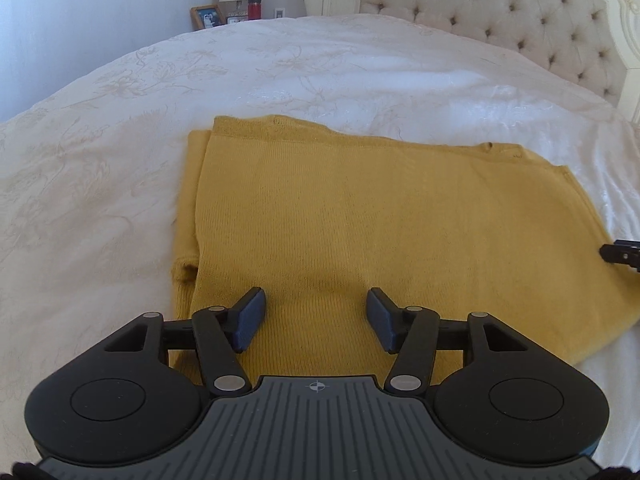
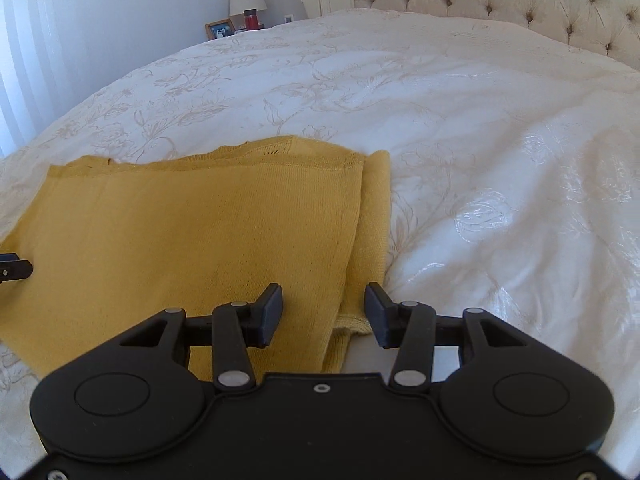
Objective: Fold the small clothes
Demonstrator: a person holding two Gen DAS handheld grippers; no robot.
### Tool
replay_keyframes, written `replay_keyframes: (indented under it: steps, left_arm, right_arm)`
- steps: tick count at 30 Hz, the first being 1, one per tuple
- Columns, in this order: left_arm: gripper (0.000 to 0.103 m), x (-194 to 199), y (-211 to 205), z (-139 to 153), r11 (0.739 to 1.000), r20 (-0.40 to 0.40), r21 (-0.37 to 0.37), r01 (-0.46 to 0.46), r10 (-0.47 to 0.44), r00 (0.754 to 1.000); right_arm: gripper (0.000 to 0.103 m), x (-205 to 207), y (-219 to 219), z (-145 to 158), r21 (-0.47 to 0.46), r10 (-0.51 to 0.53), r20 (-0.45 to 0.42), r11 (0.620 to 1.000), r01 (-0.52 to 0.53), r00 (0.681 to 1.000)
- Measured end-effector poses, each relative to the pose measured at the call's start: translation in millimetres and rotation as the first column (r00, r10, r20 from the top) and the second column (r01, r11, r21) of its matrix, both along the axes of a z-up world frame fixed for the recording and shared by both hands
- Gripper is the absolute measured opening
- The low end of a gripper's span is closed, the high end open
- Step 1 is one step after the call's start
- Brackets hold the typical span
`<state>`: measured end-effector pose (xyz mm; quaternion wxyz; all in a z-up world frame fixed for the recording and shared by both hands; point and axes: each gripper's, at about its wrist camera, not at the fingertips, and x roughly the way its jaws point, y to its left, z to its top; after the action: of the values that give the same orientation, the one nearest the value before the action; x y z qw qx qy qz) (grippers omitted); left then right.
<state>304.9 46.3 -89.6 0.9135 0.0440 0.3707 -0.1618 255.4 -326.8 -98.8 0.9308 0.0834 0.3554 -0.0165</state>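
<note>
Two grippers stand over the near hem of one mustard knit garment (image 1: 360,220), which lies flat on the white bedspread (image 1: 120,140) with its side panels already turned inward. The left gripper (image 1: 316,318) has its jaws apart, nothing between the pads; the cloth lies just below and ahead of it, close to the folded left edge. The right gripper (image 2: 323,314) is likewise apart and empty, straddling the folded right edge where the cuff (image 2: 352,322) shows. Each gripper sits at its own near corner, so neither is favoured. The garment's visible long axis runs across the two views, from one gripper to the other; its far edge (image 2: 224,156) lies toward the headboard (image 1: 500,20). Judged next step: pinch both near corners and carry them toward the far edge. Open bedspread surrounds the garment on all visible sides. Risk: the tucked side layers may slip if only the top ply is caught.
</note>
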Motion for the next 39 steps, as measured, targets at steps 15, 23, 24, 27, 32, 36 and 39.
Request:
replay_keyframes:
  steps: [15,23,24,27,32,36,39]
  left_arm:
    - [0.069,-35,3,-20,1.0,0.153,-0.025,-0.011,0.015,0.988]
    - [0.07,-37,1,-23,0.999,0.161,-0.03,-0.017,0.021,0.987]
    - [0.07,-39,1,-23,1.0,0.165,-0.025,-0.019,0.023,0.986]
    - [0.07,-40,-1,-24,1.0,0.17,-0.016,-0.022,0.025,0.985]
    - [0.07,-40,1,-24,0.999,0.17,-0.022,-0.023,0.027,0.985]
    - [0.07,-40,1,-24,0.999,0.17,-0.023,-0.024,0.027,0.985]
    - [0.07,-39,1,-24,0.999,0.17,-0.027,-0.023,0.028,0.985]
  right_arm:
    - [0.057,-58,-6,-12,0.134,-0.024,0.034,0.991,0.02,0.999]
    - [0.06,-69,-8,3,0.161,-0.073,0.035,0.985,0.066,0.997]
    - [0.061,-70,-6,10,0.155,-0.081,0.07,0.986,0.069,0.994]
    - [0.061,-59,8,33,0.144,-0.036,0.138,0.989,0.016,0.99]
    - [0.061,-27,25,46,0.197,-0.027,0.15,0.98,-0.003,0.988]
    - [0.061,-4,23,38,0.195,-0.07,0.12,0.98,0.046,0.99]
    - [0.064,8,7,30,0.182,-0.124,0.083,0.978,0.107,0.989]
